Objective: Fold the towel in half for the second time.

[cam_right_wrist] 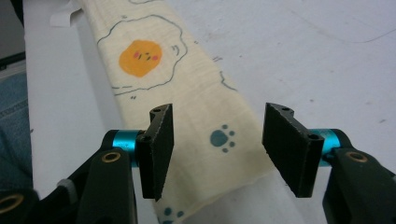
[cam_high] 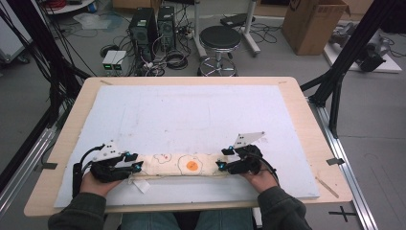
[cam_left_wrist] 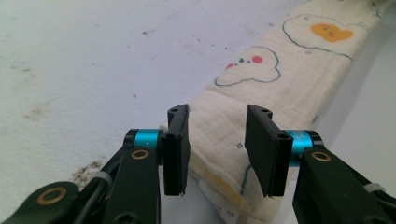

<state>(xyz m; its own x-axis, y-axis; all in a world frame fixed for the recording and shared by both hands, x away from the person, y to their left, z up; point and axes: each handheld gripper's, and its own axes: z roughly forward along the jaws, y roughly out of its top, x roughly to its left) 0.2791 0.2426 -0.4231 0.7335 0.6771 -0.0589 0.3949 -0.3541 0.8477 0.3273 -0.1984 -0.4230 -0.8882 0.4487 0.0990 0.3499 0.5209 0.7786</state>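
Two sets of jaws, my left gripper and right gripper, stand open astride the folded cloth, gripping nothing; I should close evenly on both ends.

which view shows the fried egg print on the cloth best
The right gripper view: the fried egg print is large and sharp, face visible. The left gripper view shows it small at the far end; the high view gives only an orange dot.
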